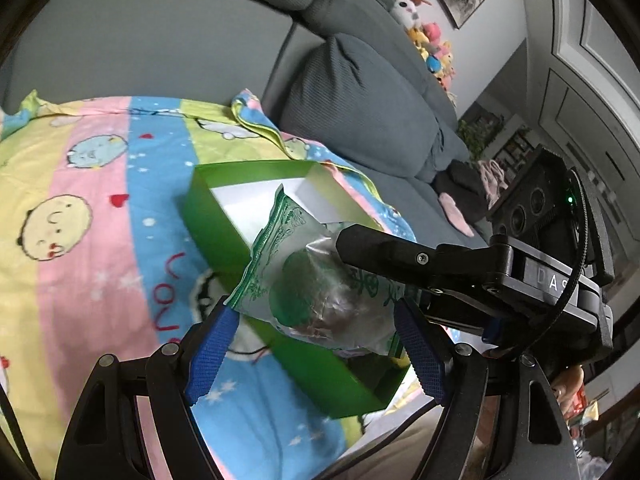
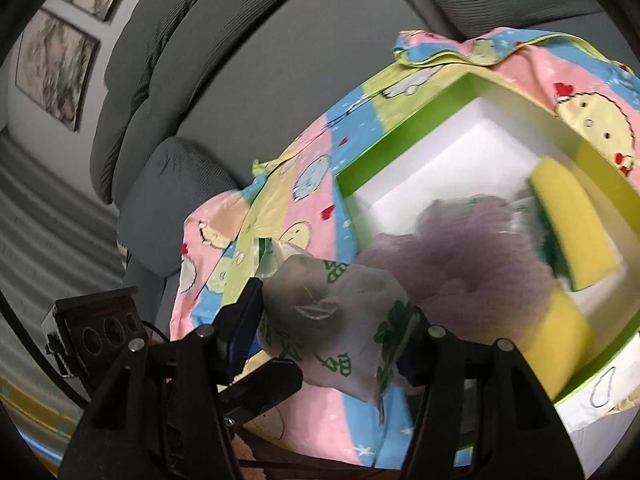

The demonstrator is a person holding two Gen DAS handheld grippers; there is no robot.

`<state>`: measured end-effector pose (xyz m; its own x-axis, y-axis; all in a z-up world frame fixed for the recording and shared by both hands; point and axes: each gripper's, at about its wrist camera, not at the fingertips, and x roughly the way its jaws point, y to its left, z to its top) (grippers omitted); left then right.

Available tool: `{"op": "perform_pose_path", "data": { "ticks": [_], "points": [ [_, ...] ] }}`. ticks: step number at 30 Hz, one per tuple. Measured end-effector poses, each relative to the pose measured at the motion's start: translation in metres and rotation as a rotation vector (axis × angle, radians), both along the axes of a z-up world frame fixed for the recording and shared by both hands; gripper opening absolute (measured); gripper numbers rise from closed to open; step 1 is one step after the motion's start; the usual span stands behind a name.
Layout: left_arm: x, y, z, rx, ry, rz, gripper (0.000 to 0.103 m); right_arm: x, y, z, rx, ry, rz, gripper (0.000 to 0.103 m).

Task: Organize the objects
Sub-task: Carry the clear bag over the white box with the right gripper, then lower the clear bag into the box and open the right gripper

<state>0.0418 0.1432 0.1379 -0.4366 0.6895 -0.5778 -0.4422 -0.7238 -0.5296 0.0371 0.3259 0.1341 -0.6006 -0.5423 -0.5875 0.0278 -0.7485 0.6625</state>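
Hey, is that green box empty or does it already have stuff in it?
Not empty. The green box holds a yellow sponge and something purple and fluffy; part of its white floor is bare.

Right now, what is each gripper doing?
Left gripper: open, its fingers either side of the plastic packet, not pressing.
Right gripper: shut on the plastic packet.

A grey sofa is draped with a pastel cartoon-print blanket, and on that blanket an open green box with a white inside is set.
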Motion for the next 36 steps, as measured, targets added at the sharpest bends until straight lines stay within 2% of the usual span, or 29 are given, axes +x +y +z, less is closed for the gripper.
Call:
{"op": "perform_pose_path", "data": {
  "ticks": [8,15,20,27,31,36],
  "points": [
    [-0.007,0.034,0.004,-0.01,0.023,-0.052,0.08,0.006,0.038,0.0,-0.045,0.008,-0.087,0.058],
    [-0.017,0.055,-0.001,0.023,-0.012,-0.095,0.08,0.012,0.059,0.001,-0.032,0.01,-0.157,0.058],
    [-0.02,0.07,0.003,0.015,0.006,-0.118,0.08,0.014,0.074,0.0,-0.056,0.014,-0.193,0.058],
    [-0.029,0.078,-0.002,-0.022,-0.004,-0.095,0.08,0.01,0.088,-0.006,-0.053,0.005,-0.265,0.059],
    [-0.03,0.074,-0.003,-0.043,0.002,-0.073,0.08,0.003,0.089,-0.012,-0.077,-0.011,-0.265,0.059],
    [-0.027,0.069,-0.002,-0.111,0.024,-0.04,0.08,-0.004,0.083,-0.015,-0.013,-0.031,-0.298,0.06]
  ]
}}
